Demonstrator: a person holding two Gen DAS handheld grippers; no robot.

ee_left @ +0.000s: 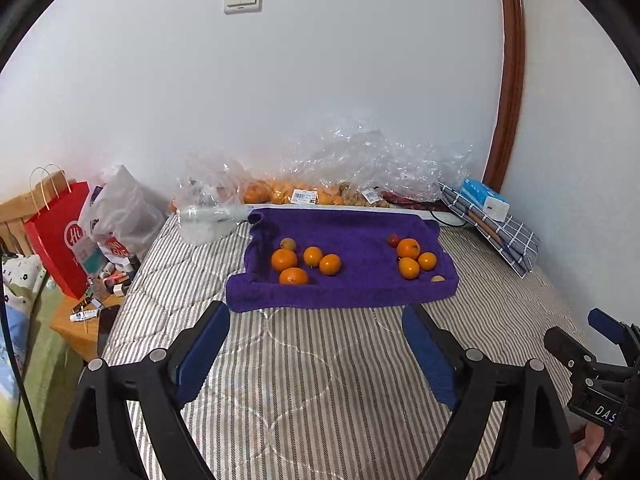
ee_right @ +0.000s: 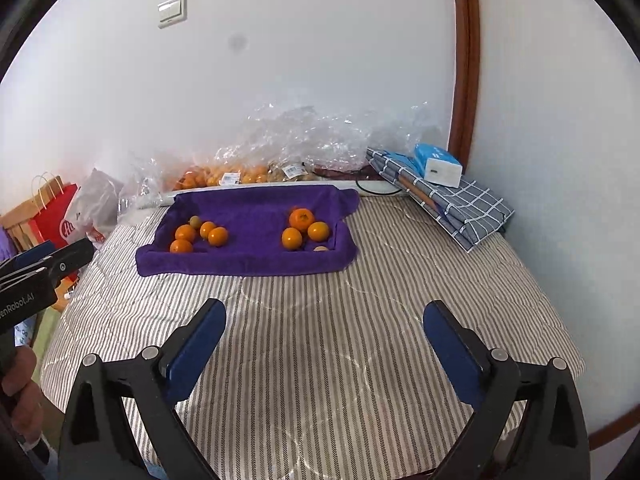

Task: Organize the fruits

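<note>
A purple towel-lined tray (ee_left: 352, 292) (ee_right: 248, 264) sits on the striped bed. Its left side holds several oranges (ee_left: 284, 260) (ee_right: 185, 233) and a small greenish fruit (ee_left: 288, 244) (ee_right: 195, 222). Its right side holds three oranges (ee_left: 409, 268) (ee_right: 291, 238), a small red fruit (ee_left: 393, 240) and a small pale fruit (ee_left: 437, 279) (ee_right: 320, 248). My left gripper (ee_left: 316, 312) is open and empty, just short of the tray's front edge. My right gripper (ee_right: 324, 312) is open and empty, over the bedspread nearer me.
Clear plastic bags of oranges (ee_left: 296, 194) (ee_right: 224, 174) lie along the wall behind the tray. A folded checked cloth (ee_left: 500, 232) (ee_right: 452, 200) with a blue-white box (ee_left: 484, 198) (ee_right: 438, 164) lies at the right. A red paper bag (ee_left: 60, 240) and cluttered nightstand (ee_left: 84, 320) stand left.
</note>
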